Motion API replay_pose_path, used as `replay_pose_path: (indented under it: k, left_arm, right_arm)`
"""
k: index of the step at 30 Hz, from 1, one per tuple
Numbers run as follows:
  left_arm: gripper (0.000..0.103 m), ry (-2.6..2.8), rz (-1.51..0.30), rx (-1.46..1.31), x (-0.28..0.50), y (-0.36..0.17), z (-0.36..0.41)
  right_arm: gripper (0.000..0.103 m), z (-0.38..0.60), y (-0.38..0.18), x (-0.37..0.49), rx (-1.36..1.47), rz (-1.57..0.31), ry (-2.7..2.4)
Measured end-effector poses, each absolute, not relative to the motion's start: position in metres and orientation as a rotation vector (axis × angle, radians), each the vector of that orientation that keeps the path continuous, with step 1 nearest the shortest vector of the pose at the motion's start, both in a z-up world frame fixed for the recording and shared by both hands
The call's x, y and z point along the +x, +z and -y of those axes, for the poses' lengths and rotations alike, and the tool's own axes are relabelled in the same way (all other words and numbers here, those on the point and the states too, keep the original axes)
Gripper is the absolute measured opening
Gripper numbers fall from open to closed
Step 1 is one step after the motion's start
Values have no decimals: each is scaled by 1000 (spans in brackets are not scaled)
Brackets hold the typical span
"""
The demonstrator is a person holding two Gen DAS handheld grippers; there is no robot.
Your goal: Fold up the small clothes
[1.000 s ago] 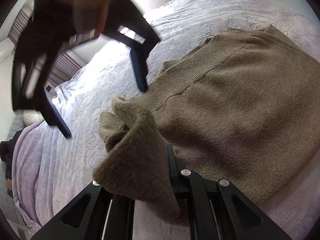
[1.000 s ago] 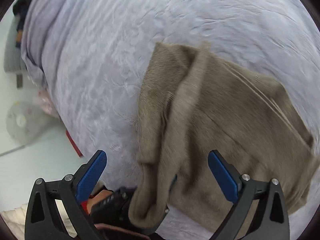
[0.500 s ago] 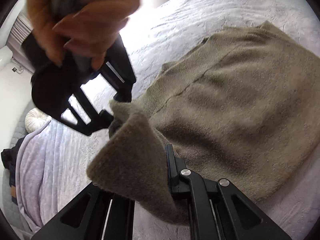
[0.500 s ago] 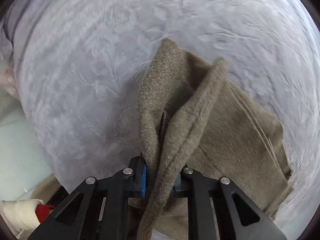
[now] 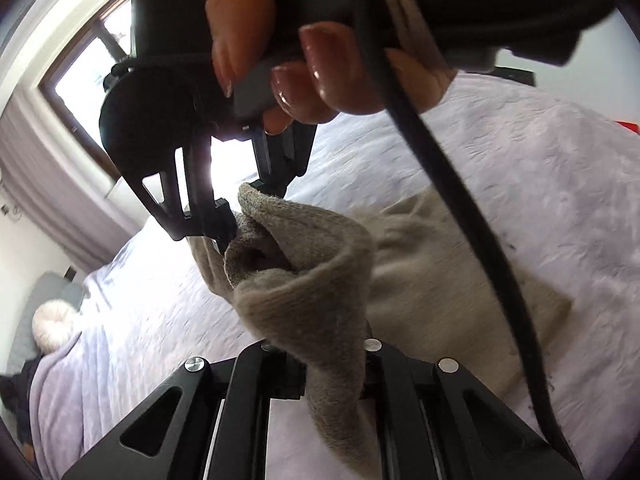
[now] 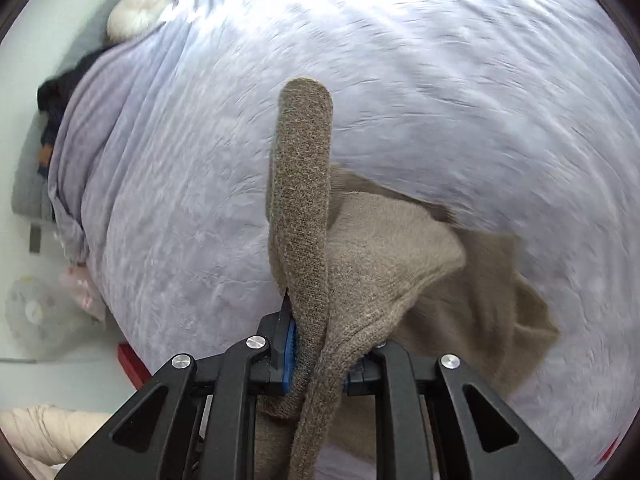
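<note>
A taupe knitted sweater [image 5: 432, 280] lies partly on the lilac bedspread [image 5: 540, 168], with one edge lifted. My left gripper [image 5: 332, 376] is shut on a bunched fold of that edge at the bottom of the left wrist view. Just beyond it, my right gripper [image 5: 236, 220], held by a hand [image 5: 304, 60], pinches the same edge. In the right wrist view the right gripper [image 6: 320, 360] is shut on a thick ribbed band of the sweater [image 6: 304, 200], which stands up past the blue pads [image 6: 289, 350]. The rest of the garment hangs down to the bed at the right.
A black cable [image 5: 460, 216] runs from the right gripper across the left wrist view. A round white cushion [image 6: 138, 14] and dark clothes [image 6: 56, 92] lie at the bed's far left. A window [image 5: 92, 80] and curtains are beyond the bed. A red item [image 6: 132, 364] sits on the floor.
The right gripper came down with its jaws wide and shut on the sweater's edge beside the left gripper. Both grippers then rose, lifting that edge off the bed.
</note>
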State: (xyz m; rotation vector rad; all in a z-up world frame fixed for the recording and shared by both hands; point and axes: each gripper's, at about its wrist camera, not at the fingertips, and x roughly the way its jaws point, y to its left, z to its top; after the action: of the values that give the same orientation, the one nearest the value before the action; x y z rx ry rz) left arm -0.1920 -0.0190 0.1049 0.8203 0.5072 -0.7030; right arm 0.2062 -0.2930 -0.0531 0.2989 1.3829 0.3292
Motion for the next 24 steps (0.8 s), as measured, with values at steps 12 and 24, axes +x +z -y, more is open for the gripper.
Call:
replay_pose_path:
  k: [12,24]
  left_arm:
    - [11,-872,-647,987,-271,22,79]
    - [75,-851,-763,846,-249,65,30]
  right_arm:
    - [22,435,-195,105,783,-1345,139]
    - [51,445,-149,51,750,-1243,36]
